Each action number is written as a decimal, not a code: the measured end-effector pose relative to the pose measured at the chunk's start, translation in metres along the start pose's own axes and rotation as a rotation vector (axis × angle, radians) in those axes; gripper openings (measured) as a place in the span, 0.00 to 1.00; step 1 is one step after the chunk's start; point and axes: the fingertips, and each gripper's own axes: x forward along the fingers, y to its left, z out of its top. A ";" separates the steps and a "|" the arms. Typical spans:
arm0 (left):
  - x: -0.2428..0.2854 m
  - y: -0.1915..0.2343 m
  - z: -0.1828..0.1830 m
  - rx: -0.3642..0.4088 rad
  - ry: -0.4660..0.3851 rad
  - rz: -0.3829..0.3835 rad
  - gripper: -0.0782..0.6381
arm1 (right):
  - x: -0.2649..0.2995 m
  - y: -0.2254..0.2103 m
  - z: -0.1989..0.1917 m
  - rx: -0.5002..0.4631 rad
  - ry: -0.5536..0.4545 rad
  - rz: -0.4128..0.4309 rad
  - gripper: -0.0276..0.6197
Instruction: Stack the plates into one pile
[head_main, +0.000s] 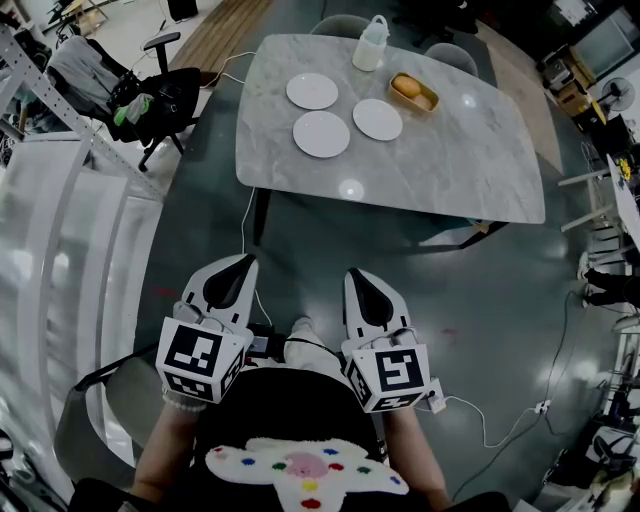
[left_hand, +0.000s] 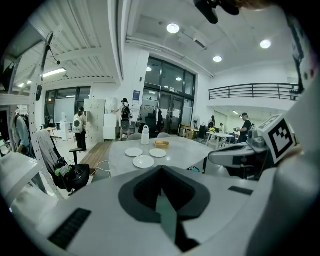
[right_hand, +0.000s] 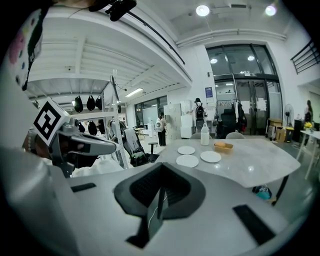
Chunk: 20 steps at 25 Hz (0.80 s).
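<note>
Three white plates lie apart on the marble table (head_main: 480, 170): a far one (head_main: 312, 91), a near one (head_main: 321, 134) and a right one (head_main: 377, 119). The left gripper view shows them small and far ahead, the plates (left_hand: 144, 161) in a loose group; in the right gripper view the plates (right_hand: 187, 161) look the same. Both grippers hang close to the person's body, well short of the table. My left gripper (head_main: 243, 263) is shut and holds nothing. My right gripper (head_main: 357, 276) is also shut and empty. The jaws meet in a thin line in each gripper view.
A white bottle (head_main: 371, 44) and a wooden tray with bread (head_main: 413, 92) stand behind the plates. A black office chair with a bag (head_main: 155, 98) stands left of the table. A cable (head_main: 247, 225) runs across the floor. White shelving (head_main: 60, 250) lines the left side.
</note>
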 end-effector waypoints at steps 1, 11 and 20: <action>0.000 -0.001 0.000 -0.005 -0.003 -0.002 0.12 | 0.000 0.000 0.001 -0.007 -0.009 -0.004 0.05; 0.008 -0.015 0.005 -0.017 -0.022 -0.013 0.33 | -0.001 -0.004 -0.003 0.021 -0.008 0.039 0.24; 0.017 -0.042 0.010 -0.037 -0.059 0.020 0.32 | -0.012 -0.031 -0.015 0.021 0.006 0.082 0.25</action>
